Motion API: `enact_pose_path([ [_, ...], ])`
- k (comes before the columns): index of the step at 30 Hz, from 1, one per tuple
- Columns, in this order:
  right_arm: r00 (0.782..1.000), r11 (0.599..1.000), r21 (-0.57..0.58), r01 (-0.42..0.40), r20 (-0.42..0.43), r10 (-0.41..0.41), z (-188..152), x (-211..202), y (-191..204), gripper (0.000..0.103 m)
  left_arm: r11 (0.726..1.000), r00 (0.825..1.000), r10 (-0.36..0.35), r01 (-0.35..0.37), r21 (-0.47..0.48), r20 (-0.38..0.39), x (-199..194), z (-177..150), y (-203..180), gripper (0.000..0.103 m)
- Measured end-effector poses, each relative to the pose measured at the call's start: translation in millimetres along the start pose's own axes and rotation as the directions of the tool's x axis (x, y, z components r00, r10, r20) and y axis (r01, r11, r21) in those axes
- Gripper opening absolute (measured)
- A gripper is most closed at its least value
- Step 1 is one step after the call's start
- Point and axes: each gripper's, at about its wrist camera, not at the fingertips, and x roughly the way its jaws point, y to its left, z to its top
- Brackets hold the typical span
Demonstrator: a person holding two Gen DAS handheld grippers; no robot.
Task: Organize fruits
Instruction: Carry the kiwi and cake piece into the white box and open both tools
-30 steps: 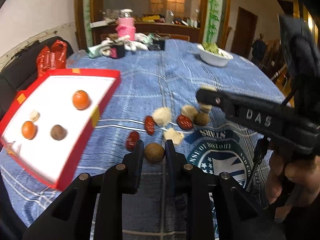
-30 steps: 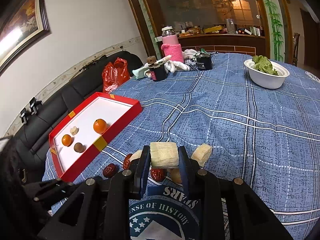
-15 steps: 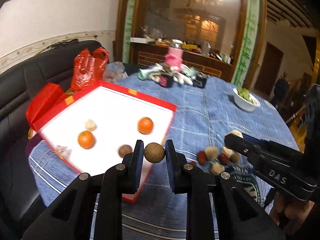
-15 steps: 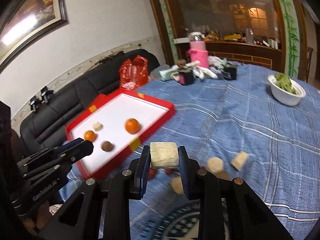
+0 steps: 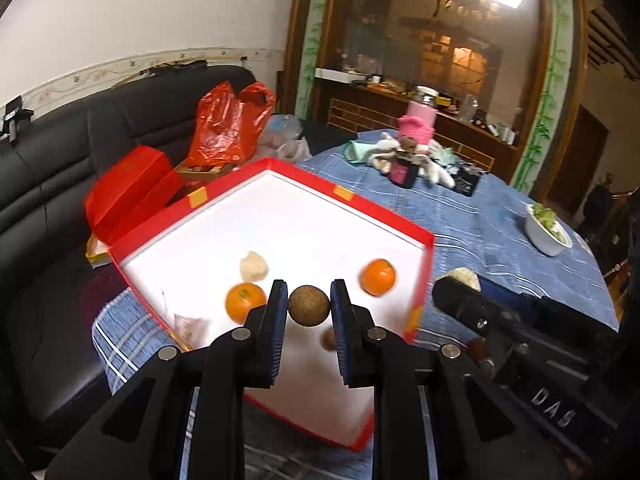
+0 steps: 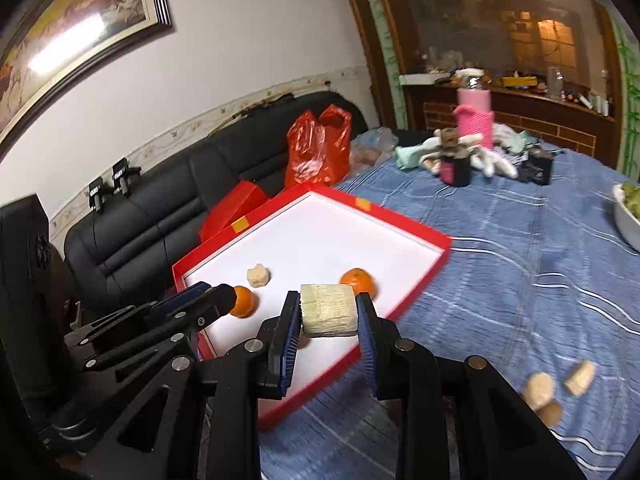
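Left wrist: left tool point(image 5: 309, 309) pinching brown ball point(image 5: 309, 305) over red tray point(image 5: 424, 236), two oranges point(image 5: 245, 303) and pale chunk point(image 5: 253, 266) inside; right wrist: right tool point(image 6: 329, 318) pinching pale block point(image 6: 328, 310) above tray's near rim, loose pieces point(image 6: 540, 390) on bench point(image 6: 520, 264)

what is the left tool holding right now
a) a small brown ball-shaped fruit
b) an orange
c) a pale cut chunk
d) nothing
a: the left tool is shut on a small brown round fruit above the red tray, while the pale chunk sits in the right tool.
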Motion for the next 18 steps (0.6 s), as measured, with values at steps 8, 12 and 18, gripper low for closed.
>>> enact_pose_path([
  [8,0.998,1.0,-0.013,0.02,-0.061,-0.02,28.3,60.0,3.0,0.027,0.998,0.997,0.055,-0.056,-0.024,-0.051,30.5,30.4,11.2,0.02],
  [12,0.996,1.0,-0.008,0.027,-0.083,-0.028,35.1,83.4,0.5,0.027,0.995,0.99,0.089,-0.094,-0.04,-0.107,50.5,30.5,21.4,0.02],
  [18,0.991,0.999,-0.009,0.052,-0.123,-0.052,41.8,112.3,-4.5,0.027,0.991,0.986,0.112,-0.12,-0.058,-0.126,57.9,31.5,31.9,0.02],
])
